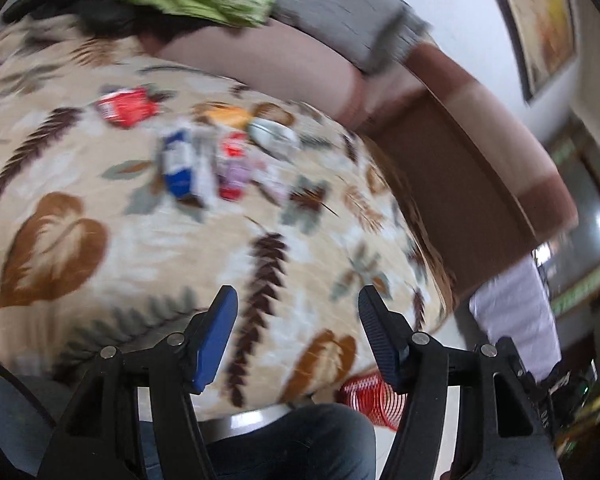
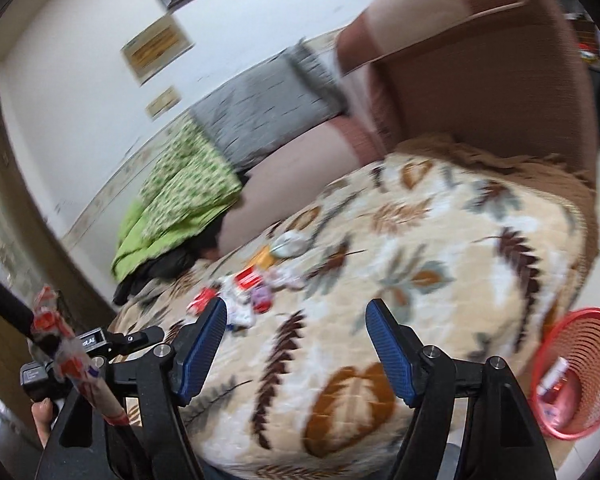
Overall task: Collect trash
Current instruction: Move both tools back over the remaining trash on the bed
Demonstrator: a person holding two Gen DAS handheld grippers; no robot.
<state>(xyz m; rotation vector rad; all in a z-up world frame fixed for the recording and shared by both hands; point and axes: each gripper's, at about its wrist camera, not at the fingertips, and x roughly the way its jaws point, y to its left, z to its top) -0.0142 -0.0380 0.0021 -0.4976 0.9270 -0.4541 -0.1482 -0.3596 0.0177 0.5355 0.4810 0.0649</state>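
Trash wrappers (image 1: 216, 160) lie clustered mid-blanket (image 1: 140, 240), well apart from the left gripper (image 1: 296, 300) and right gripper (image 2: 296, 312), both wide open and empty; a hurried reach could scatter light pieces away from the red basket (image 2: 580, 372) on the floor.
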